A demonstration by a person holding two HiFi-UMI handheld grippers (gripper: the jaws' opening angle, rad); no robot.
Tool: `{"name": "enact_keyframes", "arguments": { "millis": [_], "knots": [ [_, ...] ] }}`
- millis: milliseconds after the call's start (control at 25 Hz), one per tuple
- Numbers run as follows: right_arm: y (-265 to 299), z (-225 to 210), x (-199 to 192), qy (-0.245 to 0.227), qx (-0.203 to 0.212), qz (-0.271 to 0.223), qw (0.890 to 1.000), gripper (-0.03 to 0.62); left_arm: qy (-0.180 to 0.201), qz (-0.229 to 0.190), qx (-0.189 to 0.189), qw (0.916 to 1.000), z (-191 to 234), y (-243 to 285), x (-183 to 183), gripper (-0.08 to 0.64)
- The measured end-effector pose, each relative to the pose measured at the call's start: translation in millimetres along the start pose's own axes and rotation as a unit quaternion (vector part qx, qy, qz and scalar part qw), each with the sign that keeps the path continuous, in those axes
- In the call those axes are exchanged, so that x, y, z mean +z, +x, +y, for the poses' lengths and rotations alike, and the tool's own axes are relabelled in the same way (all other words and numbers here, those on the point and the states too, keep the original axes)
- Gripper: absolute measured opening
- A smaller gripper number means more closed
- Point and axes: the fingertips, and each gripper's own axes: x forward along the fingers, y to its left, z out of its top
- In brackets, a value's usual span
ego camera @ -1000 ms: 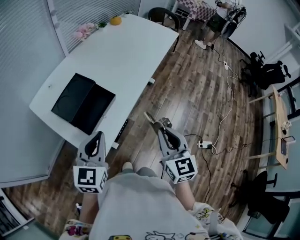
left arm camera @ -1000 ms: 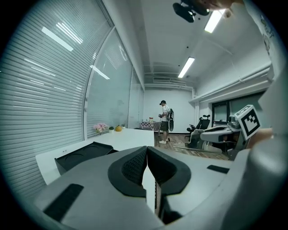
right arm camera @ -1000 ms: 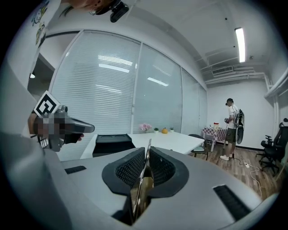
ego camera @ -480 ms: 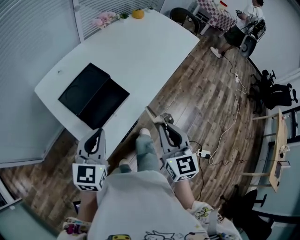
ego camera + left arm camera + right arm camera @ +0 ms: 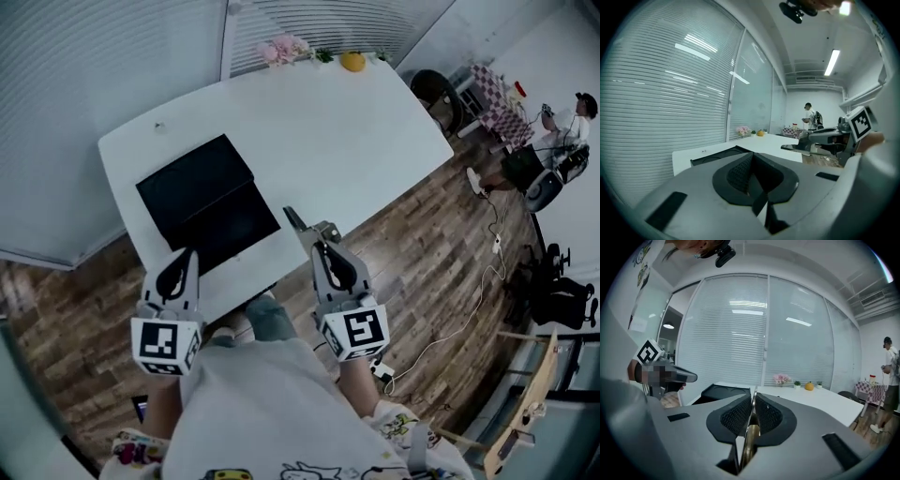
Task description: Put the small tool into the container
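The person is turning toward the white desk (image 5: 356, 122), bringing the right tool (image 5: 317, 238), clamping the small thin metal implement (image 5: 292, 217), nearer the open black container (image 5: 202, 192), with the left tool (image 5: 187, 257) closed and empty.

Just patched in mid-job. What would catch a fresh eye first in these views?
The black container lies open at the near end of the white table, dark against the pale top. Right of it in the head view, the right gripper is shut on the small tool, a thin metal strip poking out past its jaws. The left gripper is shut with nothing in it.
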Motion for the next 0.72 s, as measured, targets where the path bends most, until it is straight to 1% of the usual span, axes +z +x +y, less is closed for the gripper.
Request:
{"name": "enact_keyframes", "arguments": {
  "millis": [160, 320, 440, 600, 720],
  "knots": [
    [28.8, -7.9, 18.3, -0.018, 0.073, -0.010, 0.997, 0.026, -0.009, -0.004, 0.064, 0.9979, 3.2, 1.6, 15.0, 0.005],
    [55.3, -21.9, 27.0, -0.031, 0.135, -0.018, 0.990, 0.026, -0.021, -0.007, 0.120, 0.9926, 2.5, 15.5, 24.0, 0.006],
    [69.9, -31.0, 26.2, -0.035, 0.174, -0.019, 0.984, 0.026, -0.030, -0.008, 0.158, 0.9869, -1.5, 20.7, 24.3, 0.006],
    [83.6, -36.0, 25.7, -0.037, 0.220, -0.023, 0.974, 0.026, -0.041, -0.011, 0.208, 0.9772, -7.6, 20.3, 24.5, 0.006],
    [87.5, -35.0, 23.6, -0.041, 0.253, -0.023, 0.966, 0.026, -0.047, -0.009, 0.236, 0.9707, -14.6, 16.1, 21.4, 0.005]
  ]
}}
